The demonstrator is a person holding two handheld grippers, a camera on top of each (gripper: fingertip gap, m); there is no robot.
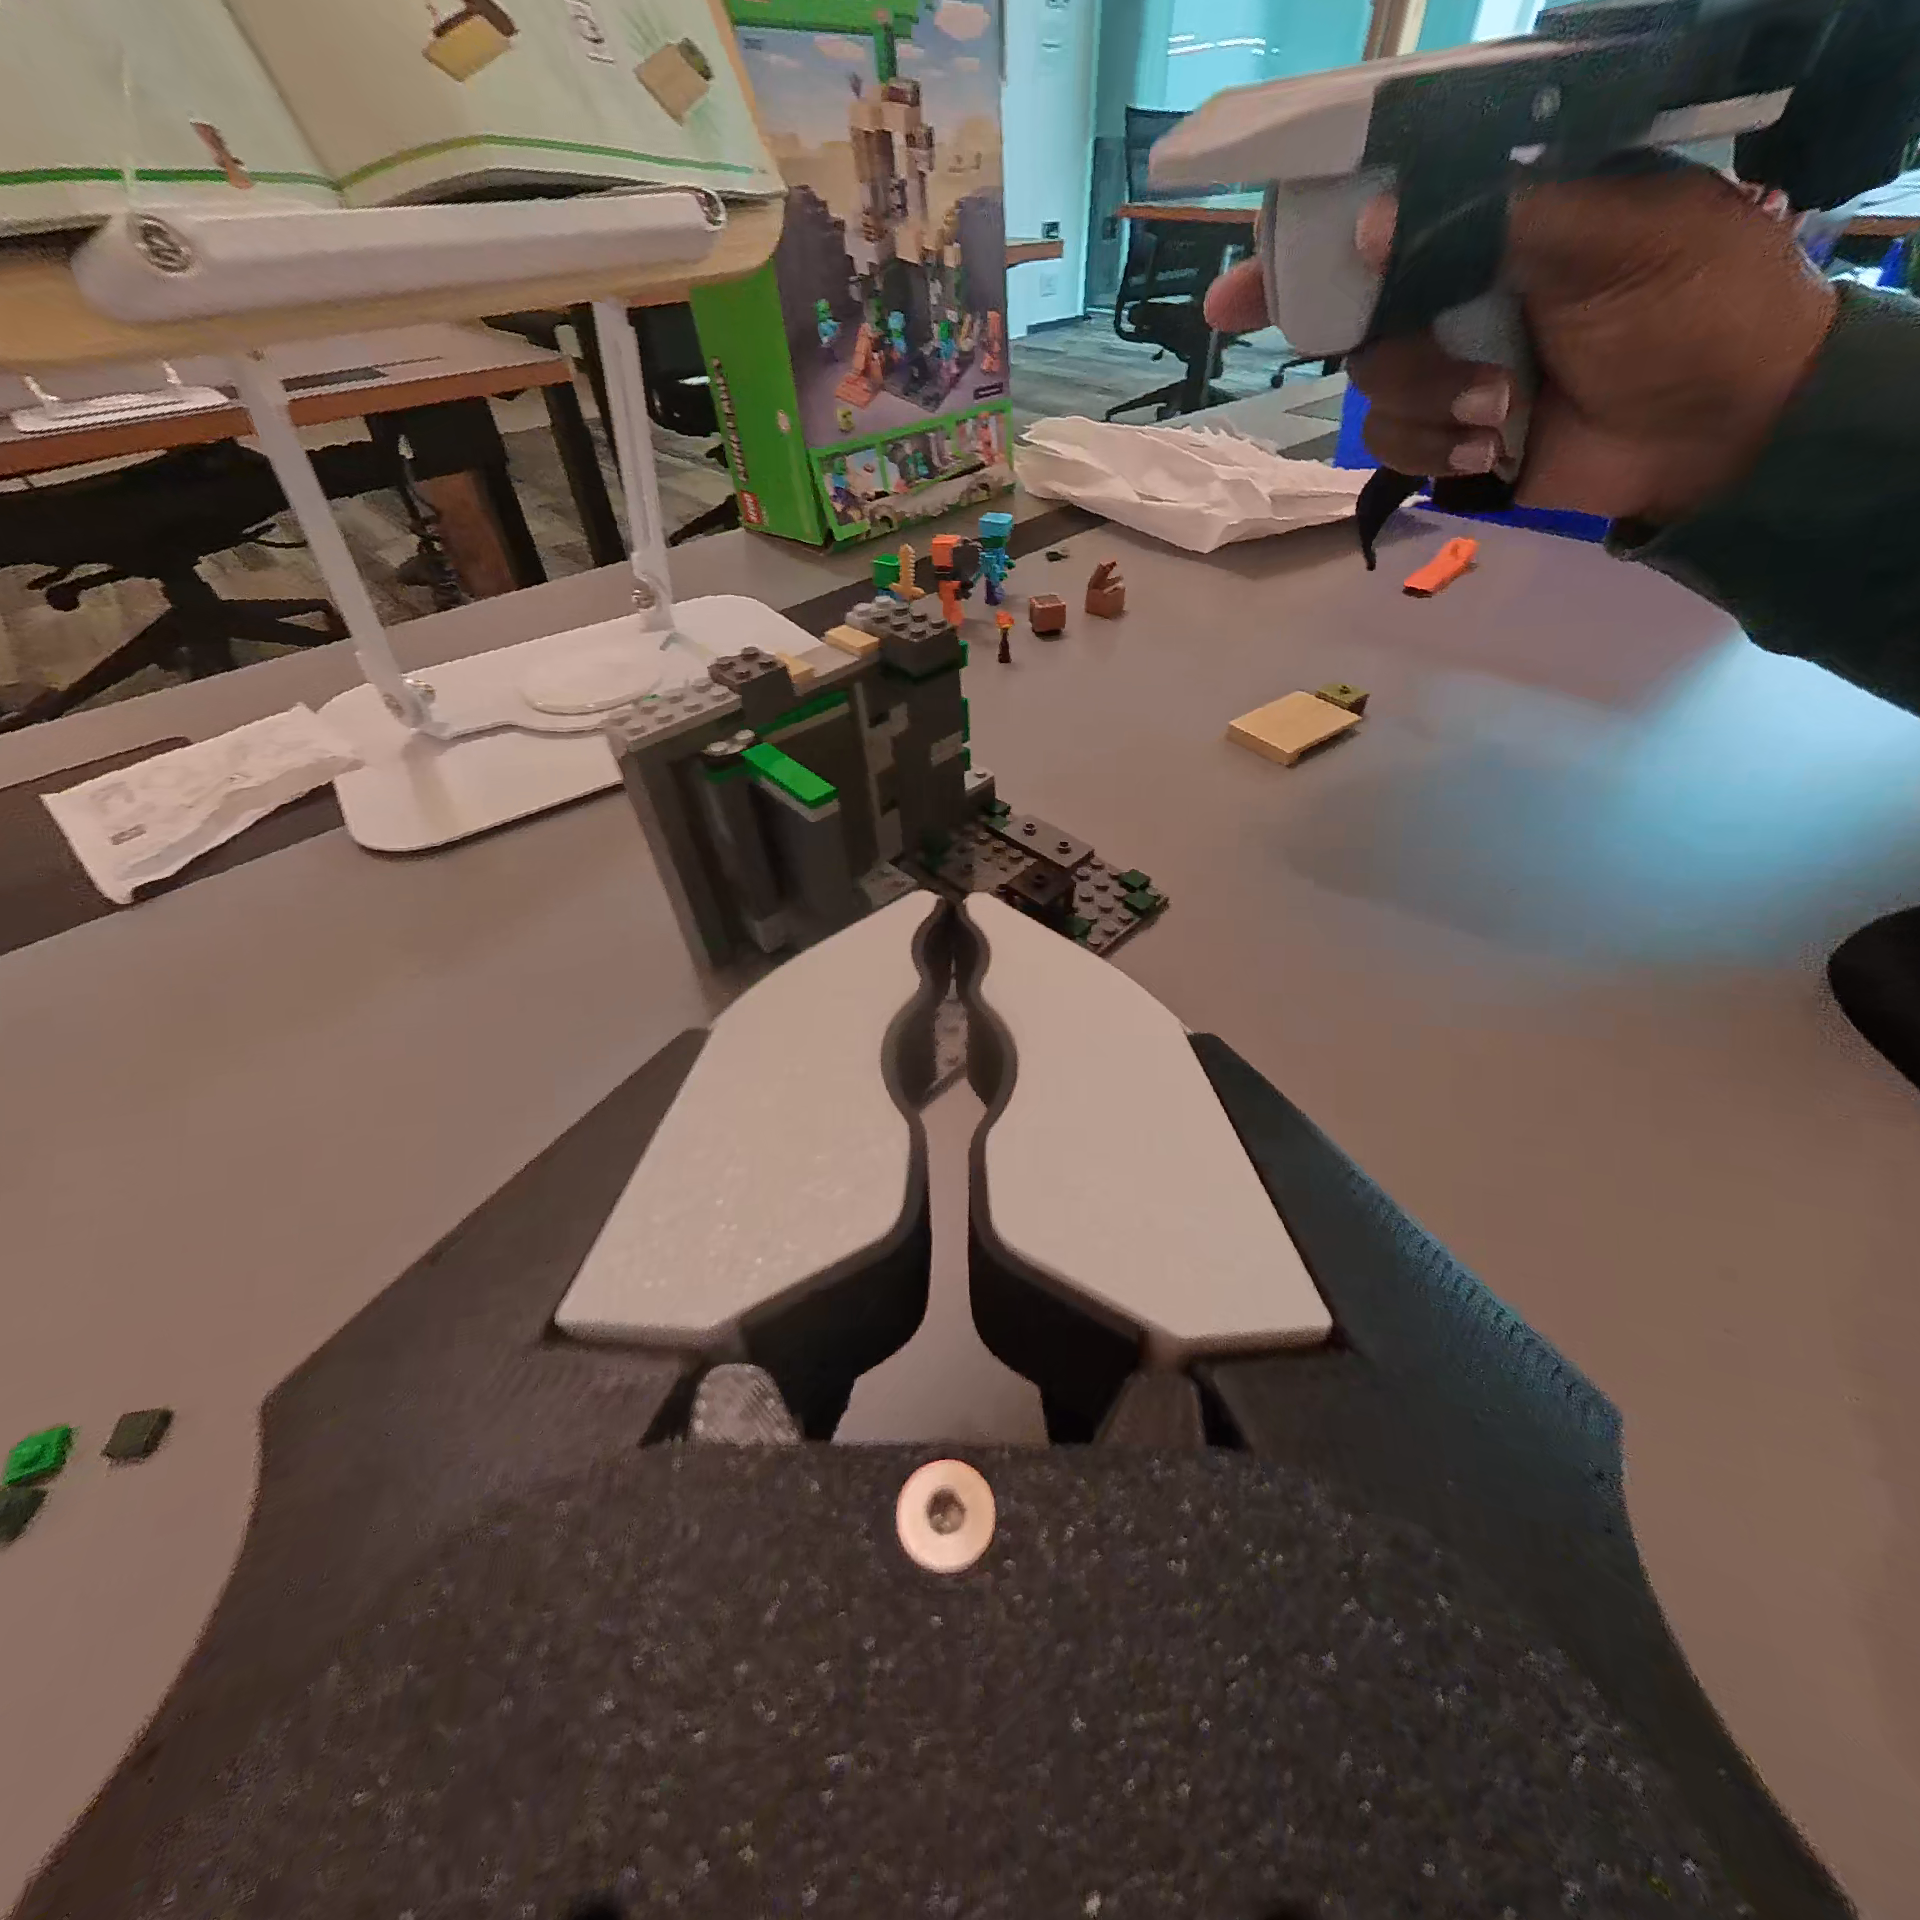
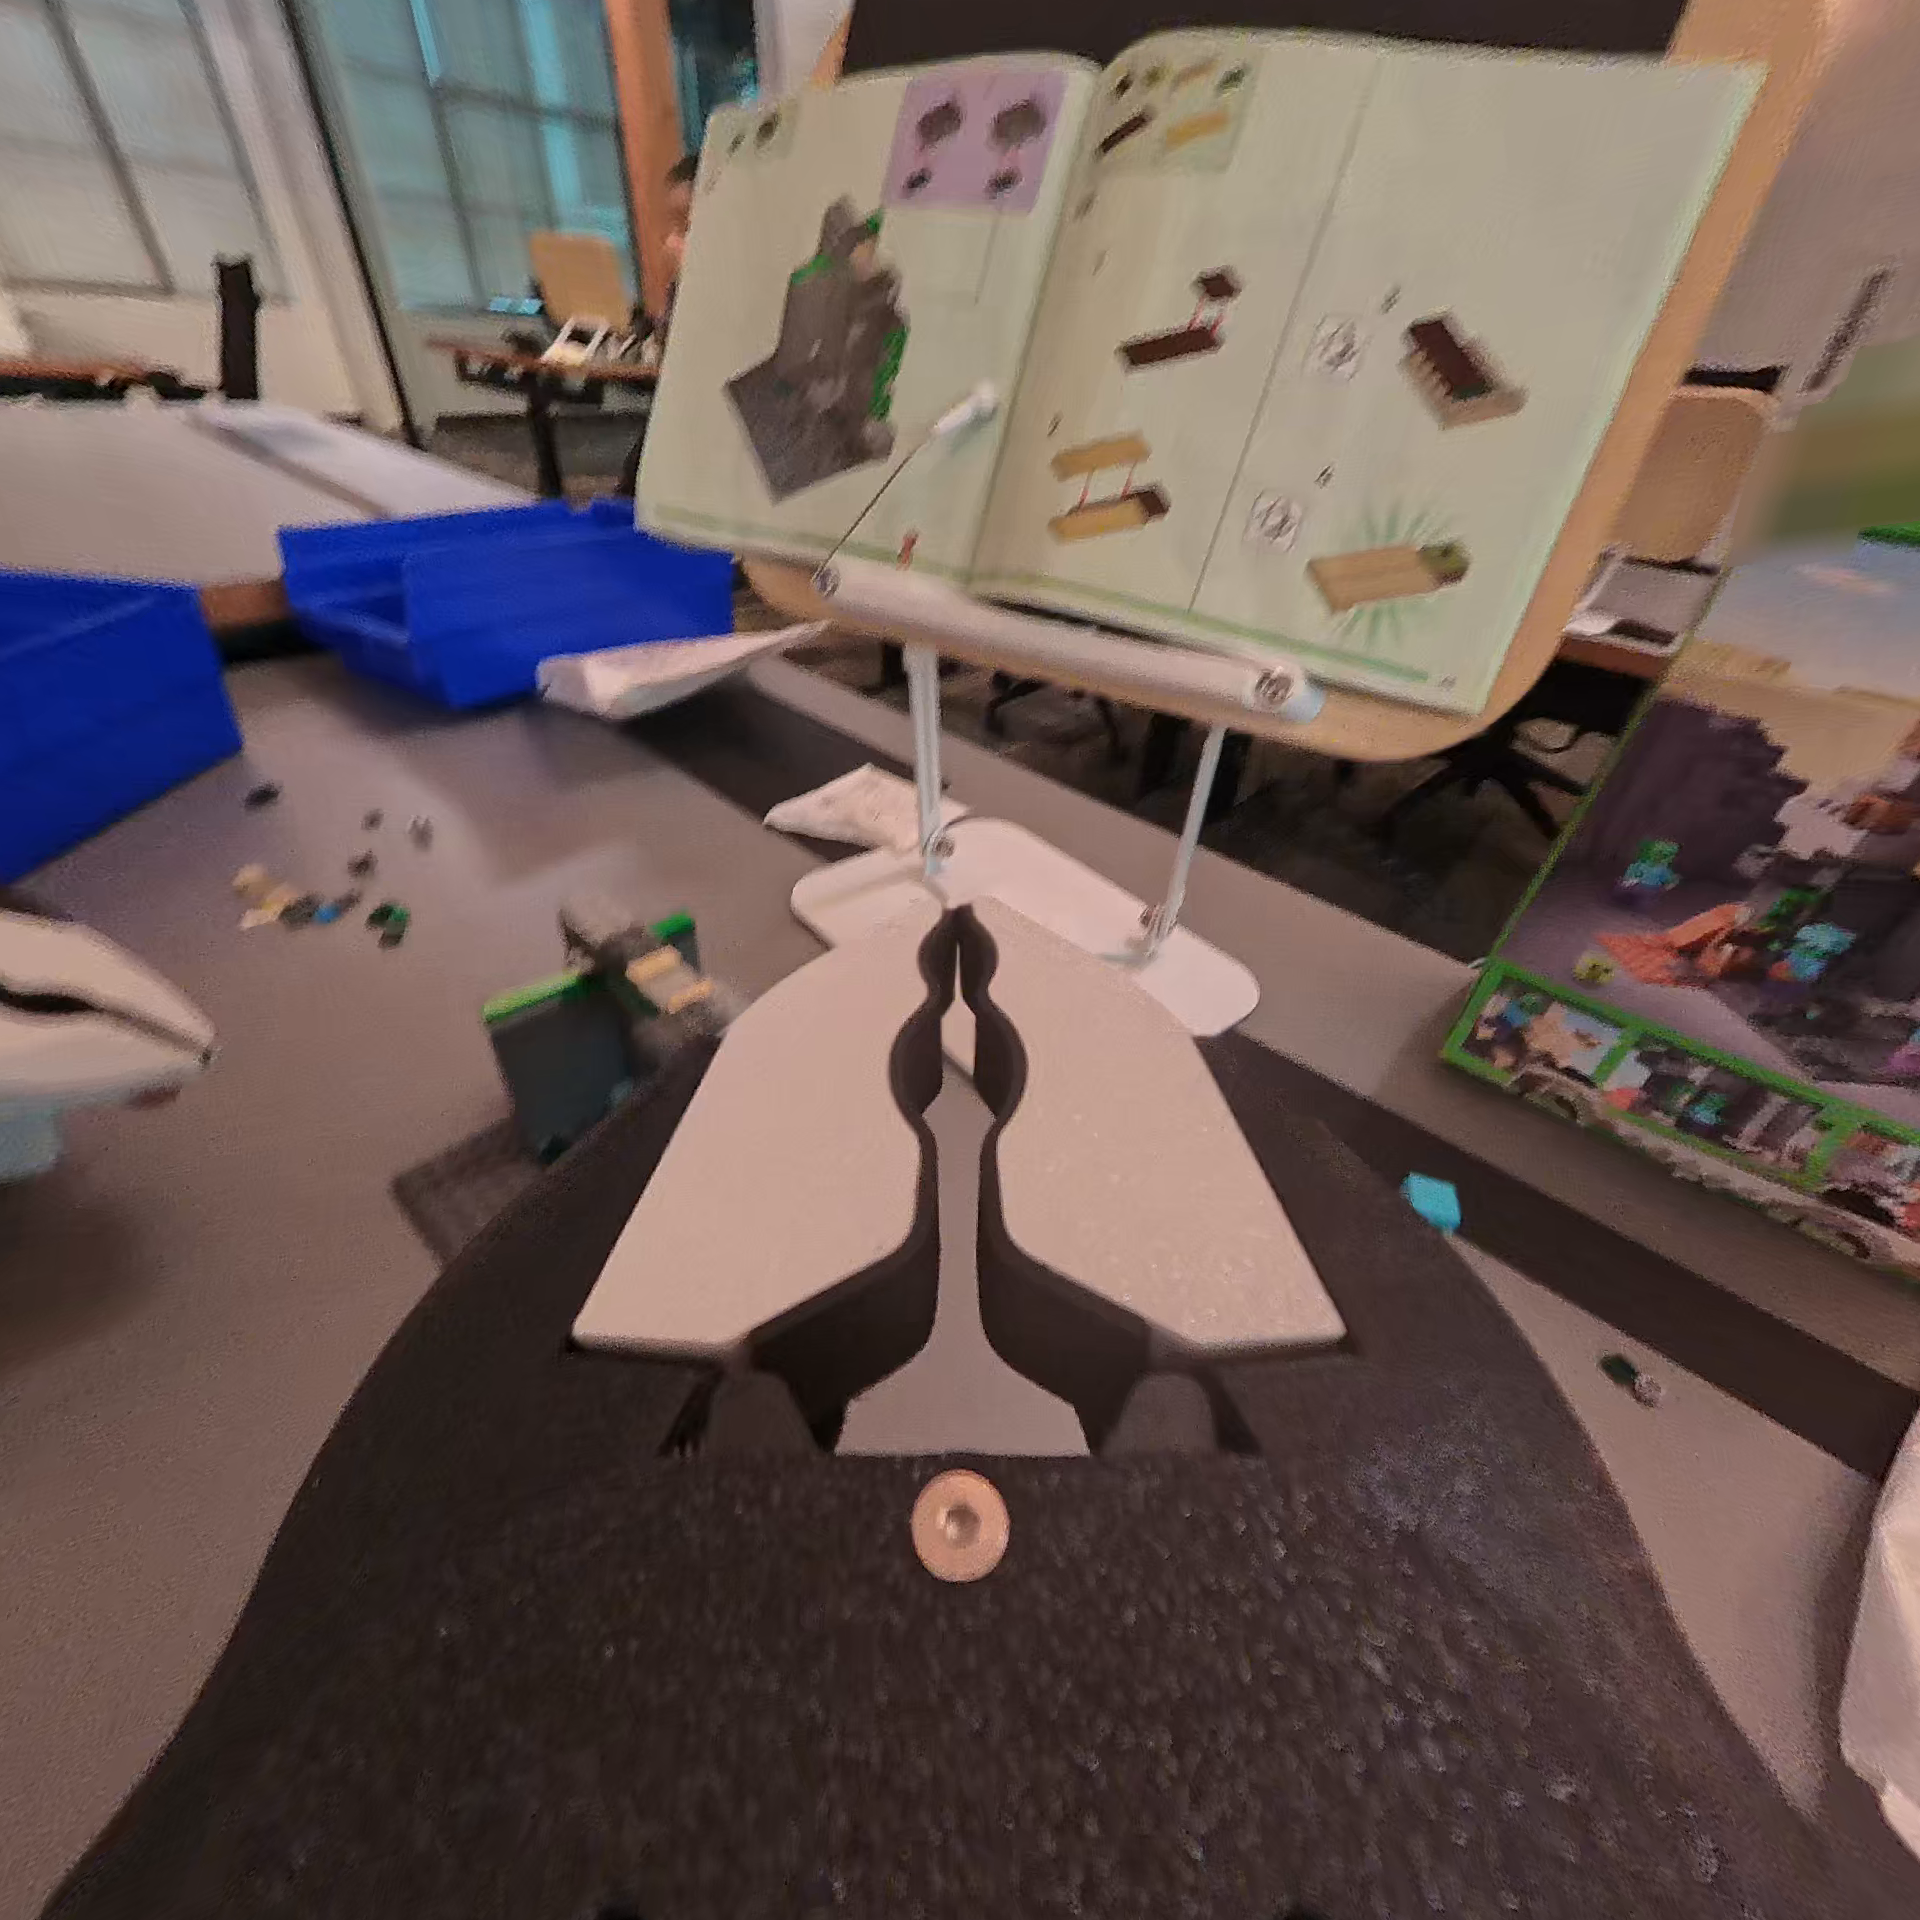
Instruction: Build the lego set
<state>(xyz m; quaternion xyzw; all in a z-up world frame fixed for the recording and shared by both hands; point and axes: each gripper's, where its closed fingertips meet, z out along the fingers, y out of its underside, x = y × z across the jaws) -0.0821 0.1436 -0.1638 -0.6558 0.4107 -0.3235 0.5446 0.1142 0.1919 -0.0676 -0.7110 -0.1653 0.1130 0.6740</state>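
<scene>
Ahead, grey lego build (image 1: pixel 831 790) just beyond left tongs (image 1: pixel 951 914), both tongs closed, empty.

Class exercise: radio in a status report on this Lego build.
Left gripper and right gripper shut, empty. Grey build upright on table, untouched. Nothing blocking.

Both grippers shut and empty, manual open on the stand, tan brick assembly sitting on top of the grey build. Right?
One error: the tan brick assembly lies on the table, apart from the grey build, per the left wrist view. Left gripper and right gripper shut and empty; manual open on the stand.
</scene>
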